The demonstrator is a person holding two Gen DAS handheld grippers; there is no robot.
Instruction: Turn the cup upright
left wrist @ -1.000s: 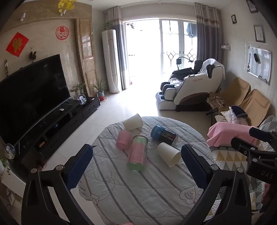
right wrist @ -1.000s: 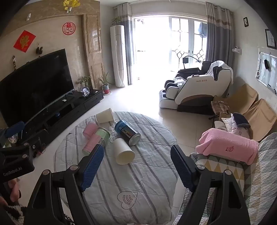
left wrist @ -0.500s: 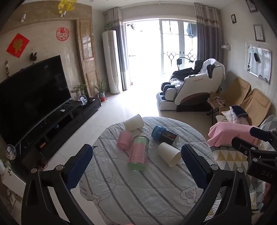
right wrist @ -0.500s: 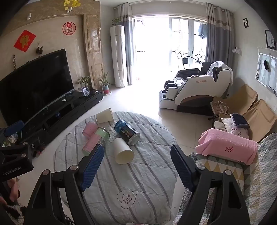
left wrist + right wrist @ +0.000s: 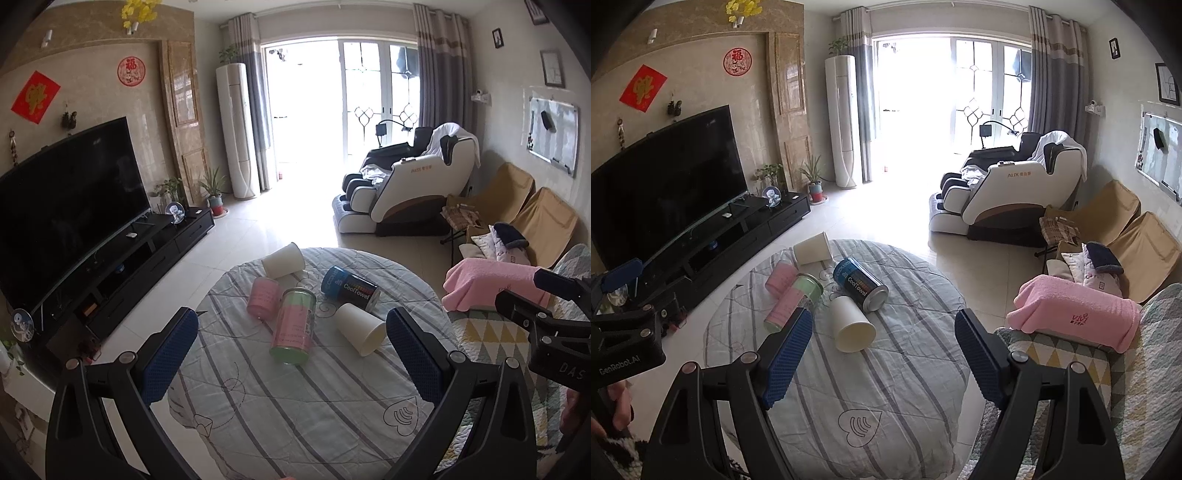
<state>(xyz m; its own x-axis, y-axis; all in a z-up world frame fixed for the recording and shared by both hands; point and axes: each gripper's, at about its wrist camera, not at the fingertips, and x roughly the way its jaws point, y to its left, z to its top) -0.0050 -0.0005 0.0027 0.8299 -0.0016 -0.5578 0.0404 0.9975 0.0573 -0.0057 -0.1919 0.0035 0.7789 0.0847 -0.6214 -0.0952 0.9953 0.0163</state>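
Two white paper cups lie on their sides on a round table with a striped cloth (image 5: 295,406). The near cup (image 5: 360,328) shows in the right wrist view (image 5: 851,323) too. The far cup (image 5: 282,260) lies at the table's back edge, also seen from the right wrist (image 5: 812,251). My left gripper (image 5: 291,354) is open and empty, high above the near part of the table. My right gripper (image 5: 882,354) is open and empty, also above the table, to the right of the left one.
A pink and green canister (image 5: 293,326), a pink canister (image 5: 263,297) and a blue "CoolTowel" can (image 5: 349,288) lie among the cups. A sofa with a pink towel (image 5: 1075,314) stands at the right. A TV stand (image 5: 122,266) is at the left.
Both grippers have barely drifted. The cups and cans have not moved.
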